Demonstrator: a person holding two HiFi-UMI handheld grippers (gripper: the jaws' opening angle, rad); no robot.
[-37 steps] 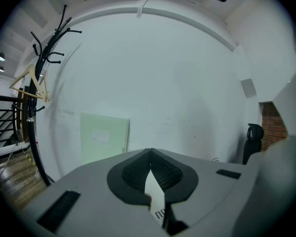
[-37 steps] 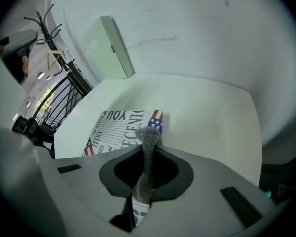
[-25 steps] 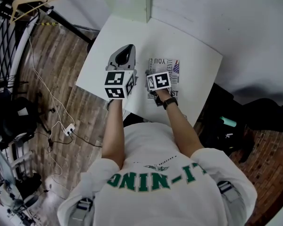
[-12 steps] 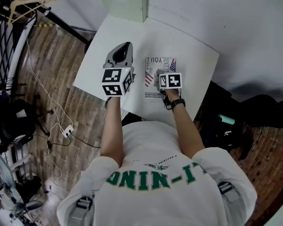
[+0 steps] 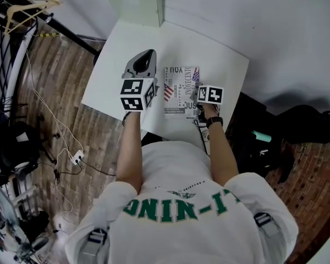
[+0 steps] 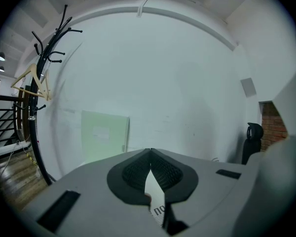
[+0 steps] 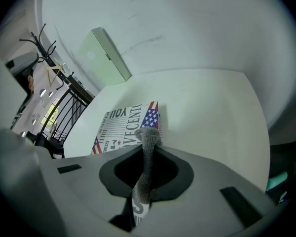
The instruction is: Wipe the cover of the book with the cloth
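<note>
A book (image 5: 181, 91) with a black-and-white printed cover and flag patches lies on the white table (image 5: 223, 59). My right gripper (image 5: 202, 92) is at the book's right edge, shut on a grey cloth (image 7: 147, 154). The cloth's free end rests on the cover beside the flag patch, on the book (image 7: 122, 124). My left gripper (image 5: 146, 59) sits just left of the book, jaws shut with nothing between them. In the left gripper view (image 6: 150, 151) a sliver of printed cover shows under the tips. Whether it presses on the book I cannot tell.
A pale green box (image 5: 134, 2) stands at the table's far edge, seen also as the green box (image 7: 104, 56). The table's right edge drops off near a dark bag (image 5: 264, 147). Cables (image 5: 60, 120) lie on the wooden floor at left. A coat rack (image 6: 39, 83) stands by the wall.
My right gripper has slid with the cloth from the middle of the cover to its right edge, uncovering more of the print. The left gripper has barely moved.
</note>
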